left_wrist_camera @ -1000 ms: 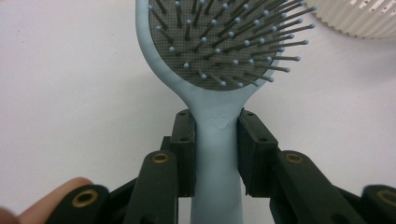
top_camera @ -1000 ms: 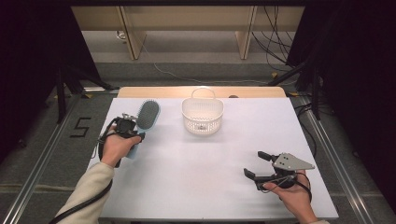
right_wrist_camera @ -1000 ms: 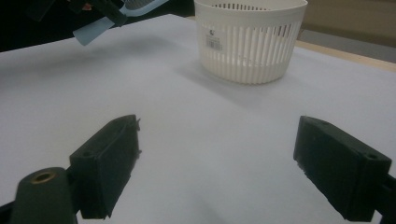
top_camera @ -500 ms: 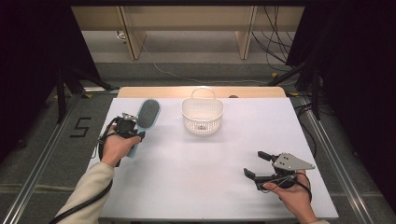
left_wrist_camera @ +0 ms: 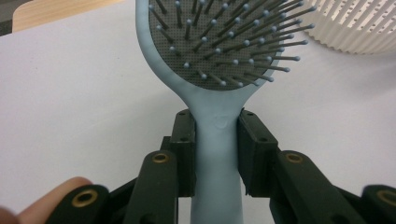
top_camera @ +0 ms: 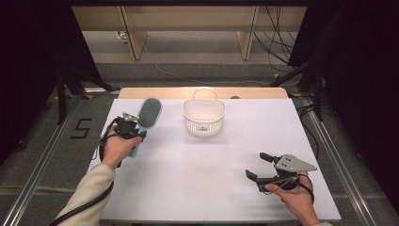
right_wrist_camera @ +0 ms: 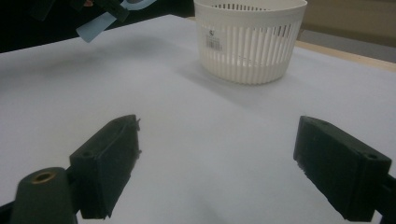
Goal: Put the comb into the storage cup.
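Hairbrush [left_wrist_camera: 217, 140] clamped by left hand-held gripper [left_wrist_camera: 216, 154]; right hand-held gripper [right_wrist_camera: 217, 161] agape over white table [top_camera: 211, 165].

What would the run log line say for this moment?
left gripper: shut on light blue hairbrush handle | right gripper: open, empty | white slatted plastic basket: upright

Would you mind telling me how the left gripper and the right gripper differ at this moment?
The left gripper is shut on the blue hairbrush, clamping its handle; the right gripper is open and holds nothing. The left sits at the far left of the table, beside the white basket; the right sits near the front right corner. Both have black jaws.
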{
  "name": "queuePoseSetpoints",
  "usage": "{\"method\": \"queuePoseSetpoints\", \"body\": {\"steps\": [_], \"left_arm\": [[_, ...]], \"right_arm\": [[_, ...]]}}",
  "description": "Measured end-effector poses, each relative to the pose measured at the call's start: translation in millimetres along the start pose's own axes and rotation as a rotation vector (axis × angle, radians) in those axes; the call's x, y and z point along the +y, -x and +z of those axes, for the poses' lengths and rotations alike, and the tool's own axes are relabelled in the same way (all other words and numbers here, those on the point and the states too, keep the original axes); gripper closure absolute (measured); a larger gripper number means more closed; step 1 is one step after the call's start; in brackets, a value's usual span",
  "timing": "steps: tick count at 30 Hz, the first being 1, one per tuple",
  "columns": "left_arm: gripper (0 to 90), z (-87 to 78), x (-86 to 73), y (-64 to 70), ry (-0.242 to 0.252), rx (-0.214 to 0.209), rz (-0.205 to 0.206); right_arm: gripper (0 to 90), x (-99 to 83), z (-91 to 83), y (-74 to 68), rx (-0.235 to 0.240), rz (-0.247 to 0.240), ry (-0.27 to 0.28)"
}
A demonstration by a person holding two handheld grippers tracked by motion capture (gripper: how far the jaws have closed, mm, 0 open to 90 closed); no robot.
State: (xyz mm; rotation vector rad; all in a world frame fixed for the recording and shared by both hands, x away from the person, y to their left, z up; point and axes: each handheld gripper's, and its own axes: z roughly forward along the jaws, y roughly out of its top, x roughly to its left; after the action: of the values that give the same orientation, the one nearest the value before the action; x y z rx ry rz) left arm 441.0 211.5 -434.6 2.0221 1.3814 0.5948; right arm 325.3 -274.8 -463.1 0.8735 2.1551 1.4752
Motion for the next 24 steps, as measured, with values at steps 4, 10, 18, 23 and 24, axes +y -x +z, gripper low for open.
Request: {"method": "queuePoseSetpoints", "body": {"steps": [4, 10, 18, 23, 24], "left_arm": [[69.8, -0.7, 0.4, 0.1, 0.008, 0.001, 0.001], [69.8, -1.7, 1.1, 0.4, 0.025, -0.001, 0.005], [69.8, -3.1, 2.2, 1.4, 0.053, 0.001, 0.008], [69.8, -3.6, 2.5, 1.2, 0.062, 0.001, 0.008], [69.8, -3.9, 2.6, 1.3, 0.066, 0.001, 0.01]], "right_arm": [[15.1, -0.1, 0.1, 0.0, 0.0, 0.002, 0.001], [15.1, -0.1, 0.1, 0.1, 0.001, 0.003, 0.002], [15.1, -0.2, 0.1, 0.2, 0.001, 0.003, 0.002], [15.1, -0.2, 0.0, 0.3, 0.001, 0.004, 0.002], [15.1, -0.2, 0.1, 0.3, 0.001, 0.004, 0.002]]}}
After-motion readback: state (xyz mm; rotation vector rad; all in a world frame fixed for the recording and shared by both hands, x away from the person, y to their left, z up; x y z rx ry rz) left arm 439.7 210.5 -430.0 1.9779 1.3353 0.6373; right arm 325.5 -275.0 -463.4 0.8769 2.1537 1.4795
